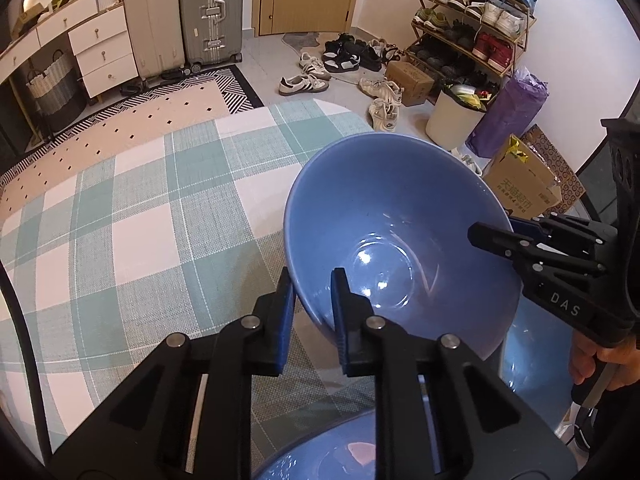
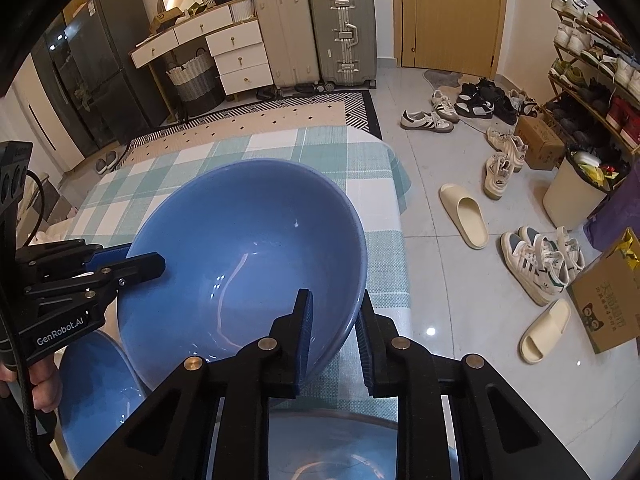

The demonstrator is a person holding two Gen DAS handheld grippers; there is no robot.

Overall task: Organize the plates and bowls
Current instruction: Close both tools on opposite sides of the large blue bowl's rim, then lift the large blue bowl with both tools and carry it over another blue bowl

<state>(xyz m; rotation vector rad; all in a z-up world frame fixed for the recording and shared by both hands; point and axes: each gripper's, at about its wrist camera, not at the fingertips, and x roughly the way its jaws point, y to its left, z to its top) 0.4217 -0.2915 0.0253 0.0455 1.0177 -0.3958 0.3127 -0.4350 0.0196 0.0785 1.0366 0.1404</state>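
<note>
Our left gripper (image 1: 312,296) and right gripper (image 2: 334,320) each pinch opposite rims of the large blue bowl (image 1: 400,232), tilted mid-frame above the checked table (image 1: 140,220), so uneven lifting could slip the glazed rim free onto the blue dishes (image 2: 96,380) below.

A: What colour was the bowl (image 1: 400,216)?
B: Plain glossy blue, inside and out. Two more dishes (image 2: 96,392) beneath it were the same blue.

A: And the table (image 1: 140,220)?
B: Covered in a woven check of pale teal, white and grey.

A: The left gripper (image 1: 312,300)?
B: Black, with dark blue pads; the right gripper (image 2: 334,312) matched it.

A: Anything patterned on the floor?
B: A rug (image 2: 280,114), cream with small black diamonds and a black-and-white striped border. The slides (image 2: 464,216) were cream.
</note>
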